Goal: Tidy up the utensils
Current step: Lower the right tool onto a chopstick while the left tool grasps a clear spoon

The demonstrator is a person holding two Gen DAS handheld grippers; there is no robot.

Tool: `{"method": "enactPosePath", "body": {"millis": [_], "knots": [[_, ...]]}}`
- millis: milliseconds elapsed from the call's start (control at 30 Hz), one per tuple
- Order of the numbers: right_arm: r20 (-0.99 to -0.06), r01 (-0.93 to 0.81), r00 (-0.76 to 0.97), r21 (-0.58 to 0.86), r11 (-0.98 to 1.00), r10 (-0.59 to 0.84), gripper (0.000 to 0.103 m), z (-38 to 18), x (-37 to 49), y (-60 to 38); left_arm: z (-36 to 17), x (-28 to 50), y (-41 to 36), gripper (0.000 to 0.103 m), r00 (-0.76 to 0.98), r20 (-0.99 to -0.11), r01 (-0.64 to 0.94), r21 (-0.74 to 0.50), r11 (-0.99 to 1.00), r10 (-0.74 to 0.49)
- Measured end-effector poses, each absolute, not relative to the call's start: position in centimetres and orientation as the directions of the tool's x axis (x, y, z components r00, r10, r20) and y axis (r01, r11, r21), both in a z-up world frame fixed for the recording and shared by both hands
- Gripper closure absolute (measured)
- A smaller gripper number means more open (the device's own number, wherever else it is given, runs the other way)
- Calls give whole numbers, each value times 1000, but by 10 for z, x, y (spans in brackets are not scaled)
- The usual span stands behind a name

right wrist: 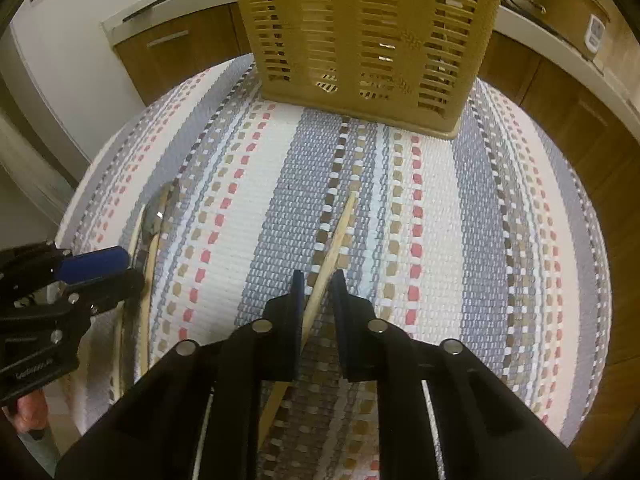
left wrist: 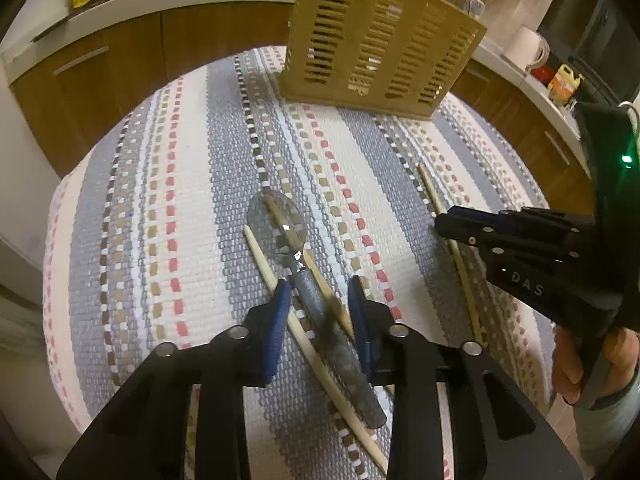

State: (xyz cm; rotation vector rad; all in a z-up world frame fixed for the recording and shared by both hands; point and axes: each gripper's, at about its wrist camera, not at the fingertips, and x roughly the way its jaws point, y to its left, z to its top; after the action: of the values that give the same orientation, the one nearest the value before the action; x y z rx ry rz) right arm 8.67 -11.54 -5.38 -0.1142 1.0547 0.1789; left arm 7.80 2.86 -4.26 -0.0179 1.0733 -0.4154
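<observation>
The left gripper (left wrist: 320, 292) stood wide apart, its blue pads straddling the spoon (left wrist: 304, 276) handle and a chopstick (left wrist: 328, 292) that crossed the bowl. Another chopstick (left wrist: 276, 280) lay just beside the spoon at nine o'clock. The right gripper (right wrist: 318, 284) stood narrowly parted around a lone chopstick (right wrist: 338, 236), pads not touching it. The slatted basket (right wrist: 360, 40) sat at twelve o'clock on the striped cloth (right wrist: 260, 220).

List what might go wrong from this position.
1. The left gripper straddles the spoon plus two chopsticks; closing may grab all three or scatter them.
2. The right gripper brackets the lone chopstick at an angle; it may twist or slip free when lifted.
</observation>
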Motion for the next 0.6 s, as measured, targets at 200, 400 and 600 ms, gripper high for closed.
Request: {"method": "enactPosePath", "body": {"millis": [200, 400, 600], "knots": [[-870, -213, 487, -28, 977, 81, 95, -55, 83, -120, -48, 83, 29, 88, 409, -858, 310, -189, 932, -310], [-878, -212, 474, -35, 977, 72, 95, -54, 79, -127, -45, 84, 30, 88, 400, -872, 307, -163, 938, -282], [-883, -217, 467, -68, 974, 42, 95, -53, 75, -128, -44, 82, 36, 87, 394, -878, 307, -152, 939, -271]]}}
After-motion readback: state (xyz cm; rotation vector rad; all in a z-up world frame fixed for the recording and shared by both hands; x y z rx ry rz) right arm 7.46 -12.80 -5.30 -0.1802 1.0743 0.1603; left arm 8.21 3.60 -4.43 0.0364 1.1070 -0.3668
